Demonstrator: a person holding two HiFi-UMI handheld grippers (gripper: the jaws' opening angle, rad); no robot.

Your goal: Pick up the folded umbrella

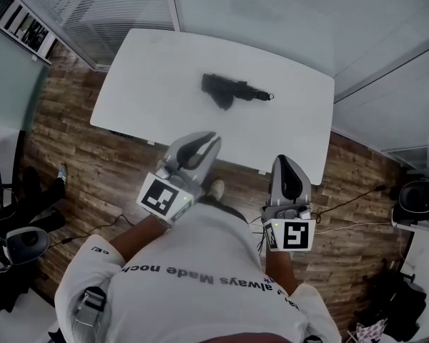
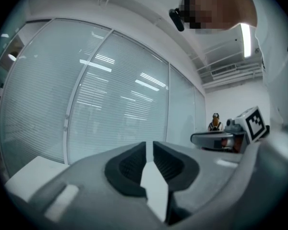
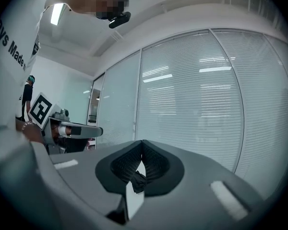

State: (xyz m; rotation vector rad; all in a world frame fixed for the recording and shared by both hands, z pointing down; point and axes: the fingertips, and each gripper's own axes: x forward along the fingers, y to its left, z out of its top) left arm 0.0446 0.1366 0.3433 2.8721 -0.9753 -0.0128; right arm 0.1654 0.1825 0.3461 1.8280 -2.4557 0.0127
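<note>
The folded black umbrella (image 1: 232, 90) lies on the white table (image 1: 150, 84), a little right of its middle, with its handle end pointing right. Both grippers hover level at the table's near edge, short of the umbrella. My left gripper (image 1: 213, 138) sits near the edge's middle, its jaws parted by only a narrow slit with nothing between them (image 2: 150, 145). My right gripper (image 1: 284, 160) is further right, its tips closed together and empty (image 3: 141, 143). In the right gripper view a small dark shape, likely the umbrella (image 3: 137, 180), shows on the table below the tips.
Glass walls with blinds (image 1: 272, 6) run behind and right of the table. The floor (image 1: 71, 148) is wood. A dark chair base and bags (image 1: 14, 241) sit at the left, more gear and cables (image 1: 415, 206) at the right. The person's white shirt (image 1: 193, 277) fills the bottom.
</note>
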